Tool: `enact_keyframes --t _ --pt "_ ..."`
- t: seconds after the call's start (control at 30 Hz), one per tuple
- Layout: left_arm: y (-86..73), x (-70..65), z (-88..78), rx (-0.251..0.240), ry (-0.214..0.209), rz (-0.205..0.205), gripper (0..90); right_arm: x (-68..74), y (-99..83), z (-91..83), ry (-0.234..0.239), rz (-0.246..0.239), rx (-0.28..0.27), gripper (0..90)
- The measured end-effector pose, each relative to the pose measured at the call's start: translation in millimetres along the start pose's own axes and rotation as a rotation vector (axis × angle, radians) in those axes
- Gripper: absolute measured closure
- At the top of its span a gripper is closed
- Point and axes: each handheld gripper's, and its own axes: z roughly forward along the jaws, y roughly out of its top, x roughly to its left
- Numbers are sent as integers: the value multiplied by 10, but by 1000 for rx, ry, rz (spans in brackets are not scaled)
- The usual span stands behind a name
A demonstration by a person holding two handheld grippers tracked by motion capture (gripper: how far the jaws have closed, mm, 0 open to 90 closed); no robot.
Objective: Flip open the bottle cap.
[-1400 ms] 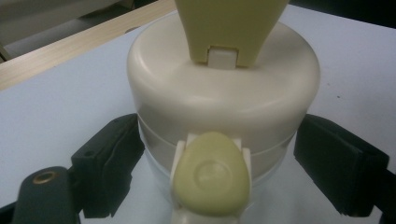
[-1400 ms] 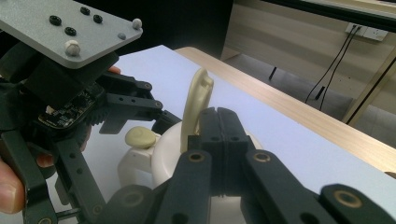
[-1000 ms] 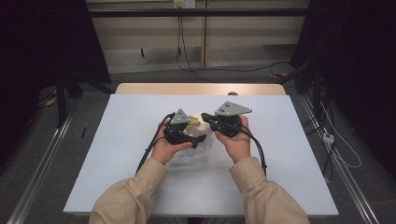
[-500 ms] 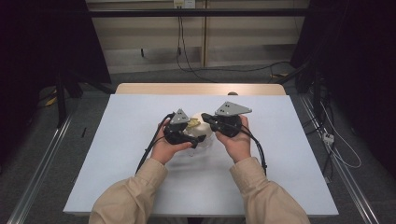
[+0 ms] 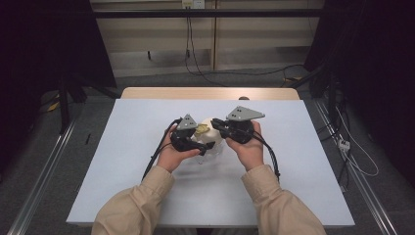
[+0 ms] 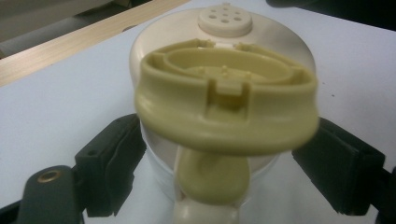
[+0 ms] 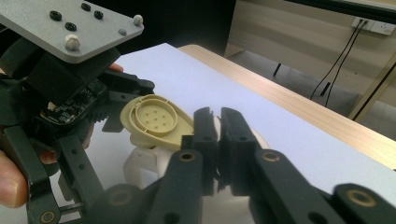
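Note:
A white shaker jar point(image 5: 213, 143) stands at the table's middle, its pale yellow flip lid point(image 5: 201, 129) swung open. In the left gripper view the lid point(image 6: 224, 107) tilts toward the camera in front of the jar's perforated top point(image 6: 225, 19). My left gripper point(image 6: 224, 163) is shut on the jar's body, one black pad point(image 6: 112, 158) on each side. My right gripper point(image 7: 219, 126) hovers over the jar point(image 7: 144, 163) just behind the lid point(image 7: 156, 119), its jaws shut with nothing visible between them. In the high view the left gripper point(image 5: 205, 145) and right gripper point(image 5: 216, 123) face each other across the jar.
The white table top point(image 5: 122, 161) spreads out around both hands, with a wooden strip point(image 5: 210, 93) along its far edge. Cables point(image 5: 205, 54) trail on the floor beyond it. Dark curtains hang at both sides.

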Motion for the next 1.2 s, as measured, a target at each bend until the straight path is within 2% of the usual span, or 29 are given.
enact_keyframes --t 0.23,0.3,0.43,0.57,0.83,1.2 --pt "4 -16 -12 1 -5 -1 140 -7 -1 -8 -11 28 9 651" --pt "9 -12 -23 0 -8 -4 132 -11 0 -8 -16 41 12 558" --pt "9 -1 -42 0 -9 -9 116 -20 -4 -8 -26 71 12 439" --pt "2 5 -61 -1 -9 -12 100 -29 -15 -8 -27 100 13 364" --pt "-14 3 -88 7 -21 -15 97 -31 -57 -13 -36 127 27 271" --pt "-22 3 -190 5 -25 -12 94 -11 -55 -48 -14 131 24 228"
